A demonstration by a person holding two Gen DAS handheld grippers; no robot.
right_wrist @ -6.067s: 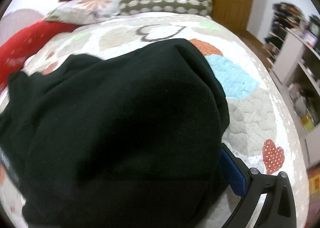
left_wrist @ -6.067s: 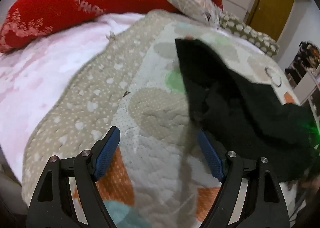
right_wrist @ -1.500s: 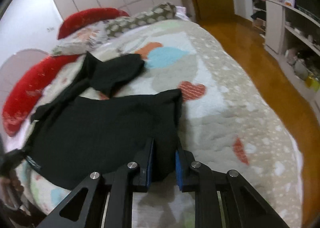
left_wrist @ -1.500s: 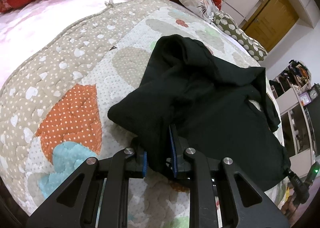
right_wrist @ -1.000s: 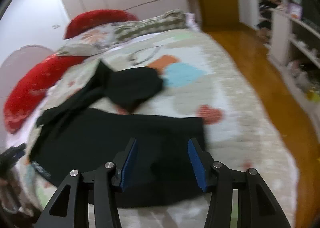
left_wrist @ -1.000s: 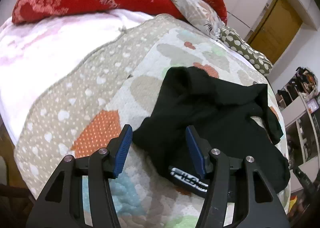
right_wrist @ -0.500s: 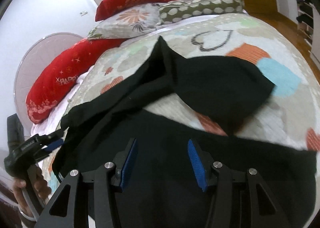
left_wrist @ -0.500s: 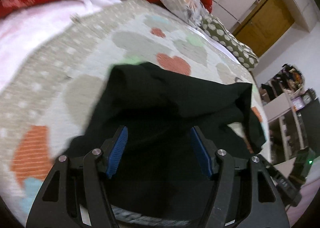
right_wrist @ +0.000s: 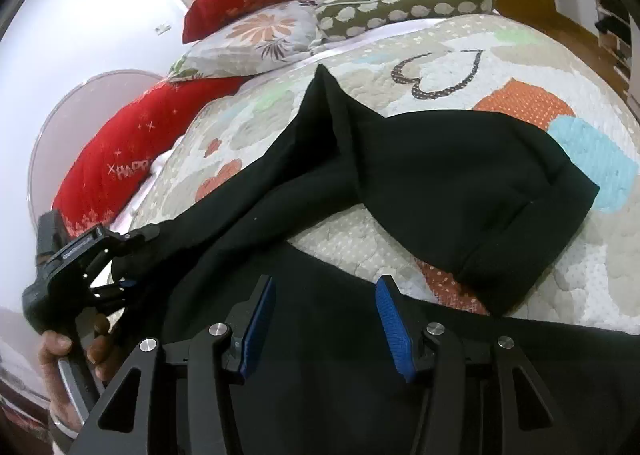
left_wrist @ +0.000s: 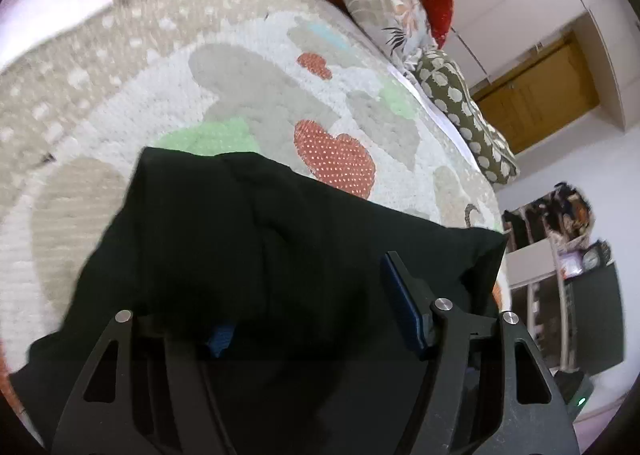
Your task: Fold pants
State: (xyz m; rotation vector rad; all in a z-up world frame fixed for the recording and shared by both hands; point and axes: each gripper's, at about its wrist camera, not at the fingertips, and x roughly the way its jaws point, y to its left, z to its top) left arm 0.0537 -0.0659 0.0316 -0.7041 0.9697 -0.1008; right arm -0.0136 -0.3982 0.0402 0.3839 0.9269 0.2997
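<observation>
Pants (right_wrist: 440,183) sprawl across the quilt (right_wrist: 540,55), filling each frame's lower half; your left claw (left_wrist: 304,295) and right claw (right_wrist: 324,307) hover spread, gripping nothing, seemingly ready to catch fabric.

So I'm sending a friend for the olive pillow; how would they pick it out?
On the bed under the heart-patterned quilt, look along the head end. The olive-green pillow with pale spots lies beside the grey floral pillow; the other cushions are plain red.
</observation>
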